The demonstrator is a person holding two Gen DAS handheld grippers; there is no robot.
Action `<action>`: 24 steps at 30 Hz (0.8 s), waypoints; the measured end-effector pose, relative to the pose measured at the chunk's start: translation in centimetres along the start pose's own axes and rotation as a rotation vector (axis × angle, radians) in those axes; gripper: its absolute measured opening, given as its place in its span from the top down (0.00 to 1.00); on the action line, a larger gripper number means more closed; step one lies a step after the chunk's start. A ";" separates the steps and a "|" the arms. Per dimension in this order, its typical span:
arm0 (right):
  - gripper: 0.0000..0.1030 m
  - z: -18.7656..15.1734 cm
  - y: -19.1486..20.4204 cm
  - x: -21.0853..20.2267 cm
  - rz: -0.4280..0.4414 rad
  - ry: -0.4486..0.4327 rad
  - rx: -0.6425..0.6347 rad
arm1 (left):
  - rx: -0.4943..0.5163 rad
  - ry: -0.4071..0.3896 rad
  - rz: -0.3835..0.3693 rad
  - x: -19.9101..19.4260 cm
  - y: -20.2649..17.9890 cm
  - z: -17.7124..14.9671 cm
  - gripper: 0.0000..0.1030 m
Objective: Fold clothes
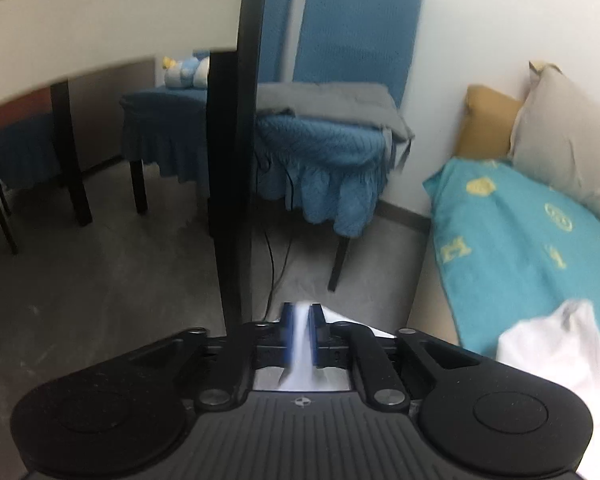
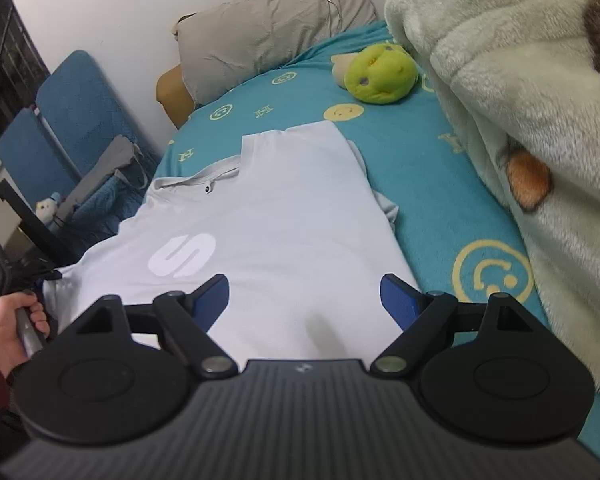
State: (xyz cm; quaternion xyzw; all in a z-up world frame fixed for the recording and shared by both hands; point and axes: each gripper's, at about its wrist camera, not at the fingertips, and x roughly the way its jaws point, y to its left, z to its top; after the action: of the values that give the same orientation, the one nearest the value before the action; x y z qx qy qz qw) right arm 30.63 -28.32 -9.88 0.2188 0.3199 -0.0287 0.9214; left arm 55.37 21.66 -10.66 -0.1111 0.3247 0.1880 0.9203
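A white T-shirt (image 2: pixel 276 216) with a white S logo lies spread on the teal bed sheet (image 2: pixel 428 168), its right side folded in. My right gripper (image 2: pixel 305 300) is open just above the shirt's lower part, its blue pads apart on either side. My left gripper (image 1: pixel 302 330) is shut on a fold of the white shirt (image 1: pixel 300 360) at the bed's left edge, pointing out toward the room. In the right wrist view the left gripper's handle and the hand holding it (image 2: pixel 12 320) show at the shirt's left edge.
A green plush toy (image 2: pixel 380 74) and grey pillow (image 2: pixel 268 32) lie at the head of the bed. A fluffy blanket (image 2: pixel 532 100) fills the right side. Blue chairs (image 1: pixel 340 80) with a grey cloth, a black pole (image 1: pixel 232 180) and the floor stand left of the bed.
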 end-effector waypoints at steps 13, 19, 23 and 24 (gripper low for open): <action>0.18 0.6 -0.1 -1.7 0.038 -0.053 -0.003 | -0.046 0.615 -0.263 -14.1 9.0 -12.2 0.39; 0.18 0.4 0.2 -5.0 0.035 -0.094 -0.003 | 0.195 0.801 -0.228 -21.1 9.0 -17.7 0.40; 0.18 -0.3 0.0 -6.5 0.016 -0.098 -0.006 | 0.288 0.836 -0.186 -22.7 8.5 -18.8 0.50; 0.18 -0.5 0.0 -6.7 0.011 -0.094 -0.004 | 0.293 0.844 -0.185 -23.1 8.7 -18.7 0.55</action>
State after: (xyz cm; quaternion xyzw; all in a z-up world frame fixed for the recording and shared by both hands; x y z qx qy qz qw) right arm 25.04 -28.71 -6.23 0.2170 0.2753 -0.0333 0.9360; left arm 24.72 17.11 -10.94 -0.0752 0.6831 -0.0044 0.7264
